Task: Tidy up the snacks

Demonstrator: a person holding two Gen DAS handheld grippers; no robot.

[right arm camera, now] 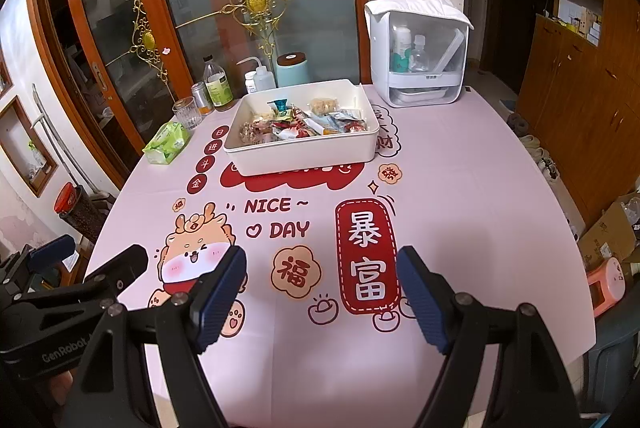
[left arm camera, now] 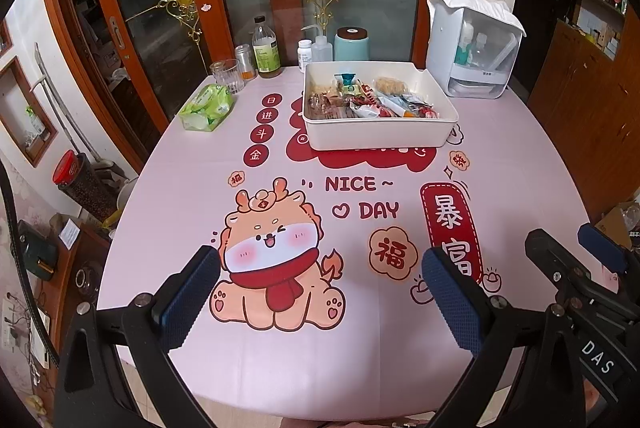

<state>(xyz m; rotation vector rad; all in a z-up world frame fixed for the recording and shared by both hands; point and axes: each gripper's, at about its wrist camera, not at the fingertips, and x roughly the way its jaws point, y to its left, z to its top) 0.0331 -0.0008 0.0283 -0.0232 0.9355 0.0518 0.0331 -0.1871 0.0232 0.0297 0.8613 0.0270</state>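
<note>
Across the middle of both frames spreads the pink bench cover [left arm camera: 500,156], printed with "NICE ~ DAY", a scarfed cartoon dragon, and red Chinese characters. At the upper centre, the white bin [left arm camera: 378,134] holds the wrapped snacks [left arm camera: 368,100]; their wrappers are too small to read. A green tissue pack [left arm camera: 206,107] lies to its left. Both the left claw [left arm camera: 320,292] and the right claw [right arm camera: 322,298] hang wide open and empty at the bottom of their frames. "DAS" and "GenRobot" mark their bodies.
</note>
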